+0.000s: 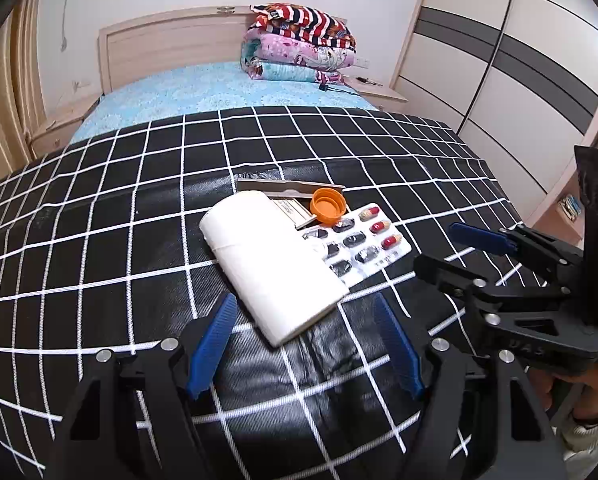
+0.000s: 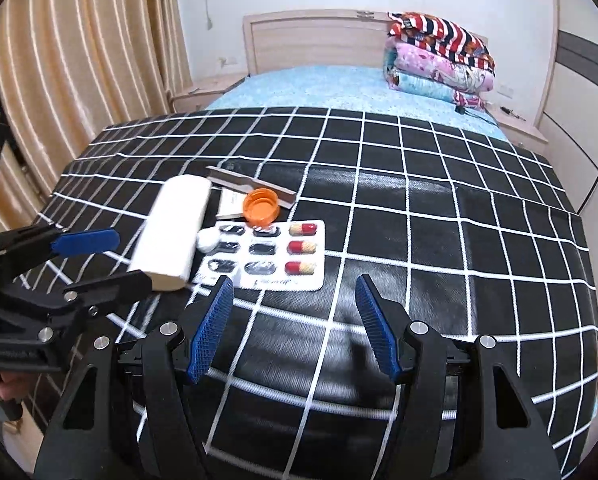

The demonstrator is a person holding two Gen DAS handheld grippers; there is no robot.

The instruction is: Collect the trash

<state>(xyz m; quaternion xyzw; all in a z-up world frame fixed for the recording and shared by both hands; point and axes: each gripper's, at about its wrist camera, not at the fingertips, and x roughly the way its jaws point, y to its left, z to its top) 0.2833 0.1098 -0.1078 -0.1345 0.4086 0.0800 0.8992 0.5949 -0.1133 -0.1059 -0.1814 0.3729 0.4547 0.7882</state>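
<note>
The left gripper has its jaws apart with nothing pressed between the blue pads; the near corner of a white tissue pack lies in the gap ahead of them, untouched. The right gripper also stands with jaws apart and empty, over bare black cloth with a white grid, just short of the near edge of a pill blister sheet.

The trash sits together in one small cluster on that cloth. The tissue pack lies aslant, and its side overlaps the blister sheet, which holds three red-and-cream capsules in one column while the other pockets look dark and burst. A small white wad rests between the pack and the sheet. An orange bottle cap, open side up, touches the far edge of the sheet. Behind it lies a flattened cardboard box with a paper slip showing.

Beyond the cloth lies a blue bedsheet, with folded quilts stacked at the wooden headboard. A hand grips the right gripper's handle.
</note>
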